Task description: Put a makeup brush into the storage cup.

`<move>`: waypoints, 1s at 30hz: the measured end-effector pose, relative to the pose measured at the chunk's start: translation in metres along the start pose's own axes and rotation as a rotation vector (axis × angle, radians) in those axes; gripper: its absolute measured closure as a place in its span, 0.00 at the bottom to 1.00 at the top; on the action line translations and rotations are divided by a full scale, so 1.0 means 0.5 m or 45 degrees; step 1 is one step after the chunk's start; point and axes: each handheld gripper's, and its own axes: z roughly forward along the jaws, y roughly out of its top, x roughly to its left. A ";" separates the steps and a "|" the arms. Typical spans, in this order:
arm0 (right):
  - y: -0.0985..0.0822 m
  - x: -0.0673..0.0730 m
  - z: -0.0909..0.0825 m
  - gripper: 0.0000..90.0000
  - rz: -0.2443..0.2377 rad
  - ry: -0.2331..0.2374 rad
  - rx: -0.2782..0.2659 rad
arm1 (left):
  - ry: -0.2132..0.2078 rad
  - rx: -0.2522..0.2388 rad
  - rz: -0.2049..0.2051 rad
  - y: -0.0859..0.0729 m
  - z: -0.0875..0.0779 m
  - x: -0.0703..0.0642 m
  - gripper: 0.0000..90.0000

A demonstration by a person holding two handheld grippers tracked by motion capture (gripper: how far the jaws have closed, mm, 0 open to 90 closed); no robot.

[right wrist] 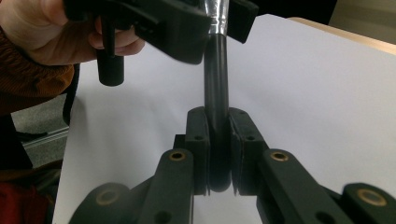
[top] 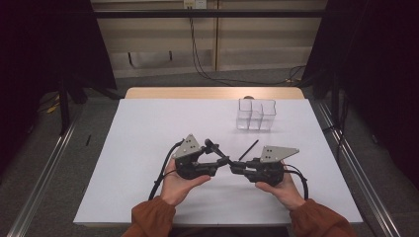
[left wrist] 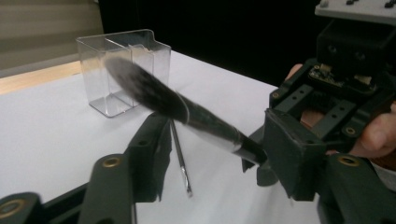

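Note:
A black makeup brush with a silver ferrule and a dark bristle head is held off the table. My right gripper is shut on its black handle. My left gripper faces it from the left, jaws open on either side of the ferrule; I see no pad pressing on it. In the high view the two grippers, left and right, meet tip to tip over the table's near middle, with the brush slanting up and left between them.
A clear plastic organizer with several compartments stands at the far right of the white table. A thin dark stick lies on the table between the organizer and the grippers. The table's edges are close on all sides.

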 end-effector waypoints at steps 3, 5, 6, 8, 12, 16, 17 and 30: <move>-0.002 -0.002 0.001 0.89 0.007 -0.006 0.003 | 0.004 0.004 -0.028 -0.001 0.001 0.002 0.56; -0.003 -0.003 0.001 0.89 0.011 -0.011 0.004 | 0.010 -0.001 -0.055 -0.002 0.001 0.004 0.59; -0.003 -0.004 0.001 0.89 0.014 -0.014 0.002 | 0.004 -0.010 -0.068 -0.002 0.002 0.004 0.61; -0.004 -0.004 0.001 0.89 0.017 -0.015 0.002 | -0.003 -0.014 -0.082 -0.001 0.002 0.004 0.64; -0.006 -0.003 0.004 0.89 0.017 -0.015 0.006 | -0.005 -0.001 -0.088 -0.001 0.001 0.004 0.67; -0.008 -0.003 0.006 0.89 0.026 -0.009 0.007 | -0.014 -0.006 -0.090 -0.002 0.001 0.004 0.68; -0.009 -0.004 0.006 0.89 0.027 -0.008 0.008 | -0.017 -0.010 -0.097 -0.002 0.001 0.004 0.70; -0.014 0.004 0.015 0.88 0.034 0.000 0.019 | -0.100 -0.037 -0.155 0.003 0.003 0.002 0.83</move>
